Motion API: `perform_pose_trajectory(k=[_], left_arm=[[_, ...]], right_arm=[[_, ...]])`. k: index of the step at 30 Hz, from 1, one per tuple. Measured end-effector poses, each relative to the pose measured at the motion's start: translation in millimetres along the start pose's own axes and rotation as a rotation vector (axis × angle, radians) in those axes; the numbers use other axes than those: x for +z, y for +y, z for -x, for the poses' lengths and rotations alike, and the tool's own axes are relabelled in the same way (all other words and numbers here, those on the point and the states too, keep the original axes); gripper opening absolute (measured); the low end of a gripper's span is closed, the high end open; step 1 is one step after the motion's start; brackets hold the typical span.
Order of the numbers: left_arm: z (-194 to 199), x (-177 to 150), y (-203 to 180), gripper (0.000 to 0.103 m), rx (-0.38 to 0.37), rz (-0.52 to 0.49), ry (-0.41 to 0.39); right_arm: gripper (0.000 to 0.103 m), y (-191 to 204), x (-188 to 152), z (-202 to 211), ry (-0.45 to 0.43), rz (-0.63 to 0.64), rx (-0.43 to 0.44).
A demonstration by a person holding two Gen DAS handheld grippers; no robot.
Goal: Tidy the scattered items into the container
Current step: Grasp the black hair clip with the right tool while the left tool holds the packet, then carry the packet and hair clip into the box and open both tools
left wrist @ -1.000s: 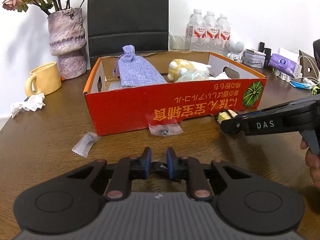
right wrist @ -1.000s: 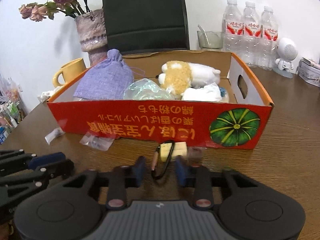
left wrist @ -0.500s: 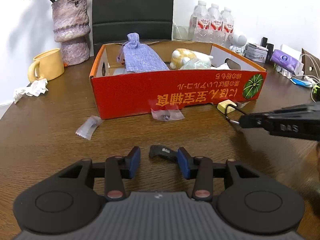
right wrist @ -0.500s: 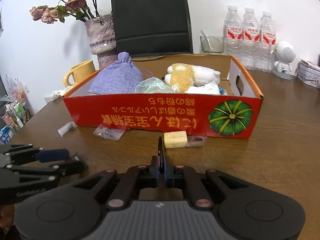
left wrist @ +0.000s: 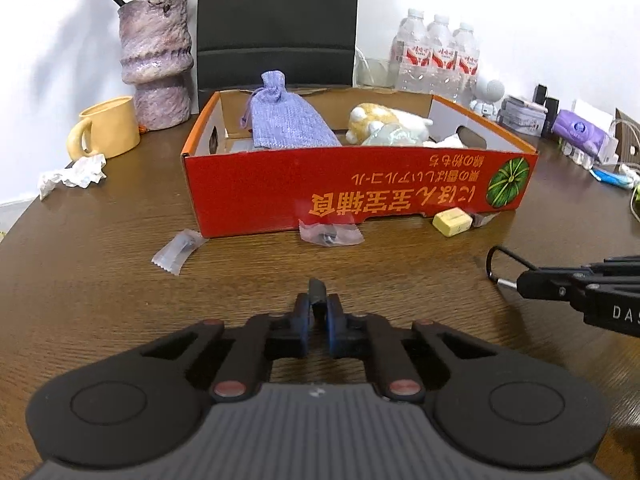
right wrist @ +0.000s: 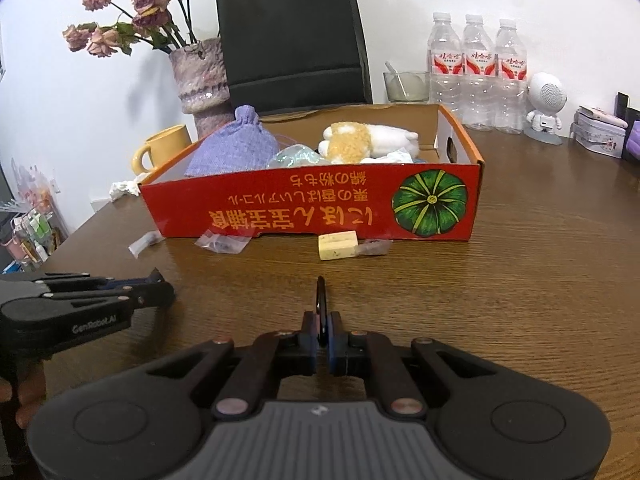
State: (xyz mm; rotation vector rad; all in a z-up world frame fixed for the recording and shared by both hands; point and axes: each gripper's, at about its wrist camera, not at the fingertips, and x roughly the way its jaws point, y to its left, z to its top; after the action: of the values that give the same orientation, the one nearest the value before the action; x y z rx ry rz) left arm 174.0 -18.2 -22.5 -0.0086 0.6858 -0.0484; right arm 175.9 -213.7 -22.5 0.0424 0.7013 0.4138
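Nearest, left gripper (left wrist: 318, 318): fingers pinched on a small black clip (left wrist: 317, 291), held above the wooden table (left wrist: 100, 280). Right gripper (right wrist: 322, 334): fingers closed on a black carabiner (right wrist: 321, 300), edge-on, also off the surface. Farther in, along the red cardboard box's (right wrist: 312, 208) near wall on the table: clear sachet (left wrist: 178, 249) by its left corner, clear plastic bag (left wrist: 331, 234) touching the wall, yellow eraser (right wrist: 338, 245) with a small wrapper (right wrist: 374, 247) just beside it. Inside the box: lilac drawstring pouch (right wrist: 236, 146), plush toy (right wrist: 360, 142), crumpled bluish plastic. Behind it: yellow mug (left wrist: 106, 128), vase of dried roses (right wrist: 200, 76), black bag (right wrist: 292, 36), water bottles (right wrist: 476, 68).
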Motion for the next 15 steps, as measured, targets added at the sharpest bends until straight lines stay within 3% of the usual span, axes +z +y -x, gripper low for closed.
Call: perform_pose_trajectory(k=[7,15], left_arm=[[15.3,3.5,-5.4,0.009,0.007,0.000,-0.051],[40.4,42.6,-14.1,0.009,-0.016,-0.032,-0.164]], right_arm=[[0.004,-0.2,5.3,12.4,-0.040,0.000,0.010],[0.001,-4.1,40.3,30.0,-0.142,0.004,0.033]])
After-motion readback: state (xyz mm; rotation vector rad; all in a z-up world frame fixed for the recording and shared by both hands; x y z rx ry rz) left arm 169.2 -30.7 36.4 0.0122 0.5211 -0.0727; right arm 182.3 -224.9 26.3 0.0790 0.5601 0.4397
